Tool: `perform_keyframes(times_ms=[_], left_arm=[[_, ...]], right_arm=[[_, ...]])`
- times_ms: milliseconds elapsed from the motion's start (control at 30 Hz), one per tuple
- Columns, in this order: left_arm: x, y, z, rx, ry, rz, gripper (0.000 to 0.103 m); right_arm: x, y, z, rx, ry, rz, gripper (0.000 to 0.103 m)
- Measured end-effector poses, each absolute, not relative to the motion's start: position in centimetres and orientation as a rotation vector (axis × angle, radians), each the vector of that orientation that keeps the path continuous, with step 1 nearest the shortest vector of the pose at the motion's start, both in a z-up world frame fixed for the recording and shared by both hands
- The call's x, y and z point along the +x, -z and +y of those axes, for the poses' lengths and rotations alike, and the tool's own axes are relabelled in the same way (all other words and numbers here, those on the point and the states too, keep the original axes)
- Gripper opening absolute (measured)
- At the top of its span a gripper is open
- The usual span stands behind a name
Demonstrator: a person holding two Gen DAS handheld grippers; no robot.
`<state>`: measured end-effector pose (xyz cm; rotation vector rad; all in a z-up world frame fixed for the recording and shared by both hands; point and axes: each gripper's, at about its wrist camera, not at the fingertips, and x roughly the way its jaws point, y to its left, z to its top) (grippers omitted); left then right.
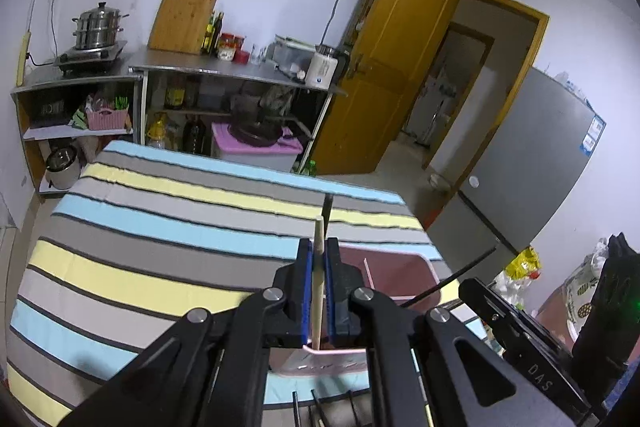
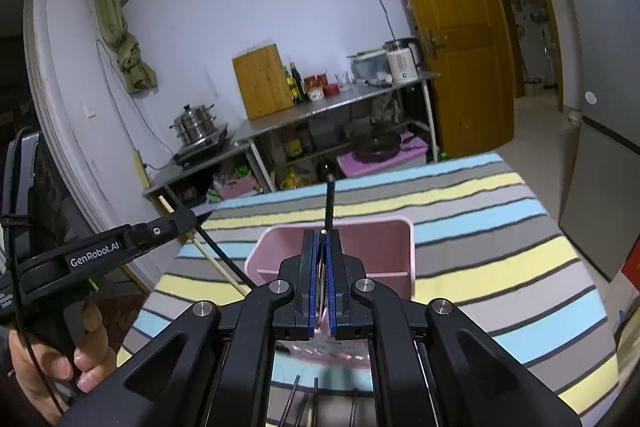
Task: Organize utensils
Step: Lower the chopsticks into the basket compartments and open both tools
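wooden chopstick [image 1: 319, 267] between left gripper [image 1: 319, 247] pads

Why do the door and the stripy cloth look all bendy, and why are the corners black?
Left wrist view: the fisheye lens bows the door and curves the striped cloth; the corners are black because the round picture ends there. Right wrist view: the same bending shows on the fridge, and the pink box blurs close to the camera.
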<state>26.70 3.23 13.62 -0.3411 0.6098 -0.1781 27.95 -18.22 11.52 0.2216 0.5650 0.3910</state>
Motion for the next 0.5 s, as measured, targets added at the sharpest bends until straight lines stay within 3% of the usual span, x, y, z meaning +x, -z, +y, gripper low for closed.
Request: perform_keyframes(times_ms=[200,300,333,500], left_arm=[[26.8,-12.4,2.6,-0.322,0.181,0.654,0.008],[26.5,-12.1,2.6,-0.335,0.182,0.667,0.024],[26.3,-12.1,2.7,-0.340,0.183,0.666,0.027],[25.4,-12.0,3.1,-0.341,0.184,0.660,0.032]], right_arm=[[28.3,-10.3,-18.1,0.217,-0.401,0.617,0.004],[28.1,-10.2,-18.2,0.213,-0.396,0.618,0.009],[28.1,-10.3,-18.3,0.214,-0.398,0.616,0.013],[27.1,-10.9,-19.1,0.220,-0.407,0.592,0.014]])
